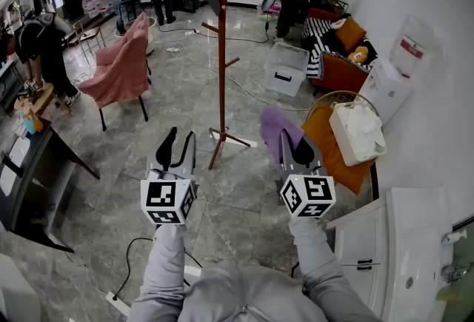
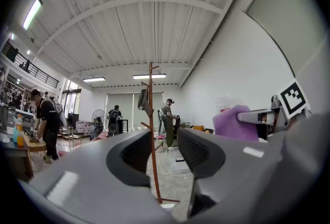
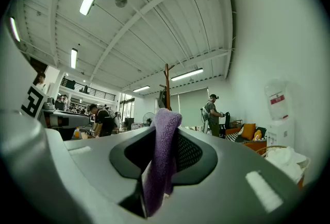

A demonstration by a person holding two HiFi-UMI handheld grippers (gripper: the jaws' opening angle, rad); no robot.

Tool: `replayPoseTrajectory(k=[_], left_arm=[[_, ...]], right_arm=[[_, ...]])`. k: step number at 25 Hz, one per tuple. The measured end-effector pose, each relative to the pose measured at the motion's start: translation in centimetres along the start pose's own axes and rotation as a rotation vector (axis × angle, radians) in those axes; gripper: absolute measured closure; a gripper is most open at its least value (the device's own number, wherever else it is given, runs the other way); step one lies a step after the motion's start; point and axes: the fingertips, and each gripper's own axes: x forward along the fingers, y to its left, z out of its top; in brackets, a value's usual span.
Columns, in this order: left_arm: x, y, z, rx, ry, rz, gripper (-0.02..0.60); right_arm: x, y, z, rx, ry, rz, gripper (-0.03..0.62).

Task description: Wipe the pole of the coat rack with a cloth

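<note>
Standing on the grey tiled floor point(image 1: 244, 209), the tall red-brown wooden coat rack point(image 1: 221, 54) has its pole upright w/ nothing touching it. Left hand-held gripper point(image 1: 180, 138): jaws apart, nothing btwn them. Right hand-held gripper point(image 1: 295, 141): clamped on a purple terry cloth point(image 1: 275, 128), clear of the pole, which rises ahead btwn the two.

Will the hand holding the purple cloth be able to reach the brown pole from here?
Probably yes, after a step closer. The right gripper, its jaws shut on the purple cloth, faces the pole across the floor, with nothing between them.
</note>
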Motion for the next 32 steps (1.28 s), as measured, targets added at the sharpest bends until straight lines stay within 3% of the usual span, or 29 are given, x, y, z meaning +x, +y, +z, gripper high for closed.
replayPoseTrajectory(k=[18, 32], left_arm=[[-0.2, -1.9, 0.1, 0.001, 0.005, 0.014, 0.417], [0.9, -7.7, -0.5, -0.003, 0.007, 0.041, 0.417]], right_arm=[[-1.5, -1.6, 1.0, 0.059, -0.044, 0.023, 0.513], [-3.6, -6.9, 1.1, 0.064, -0.047, 0.066, 0.513]])
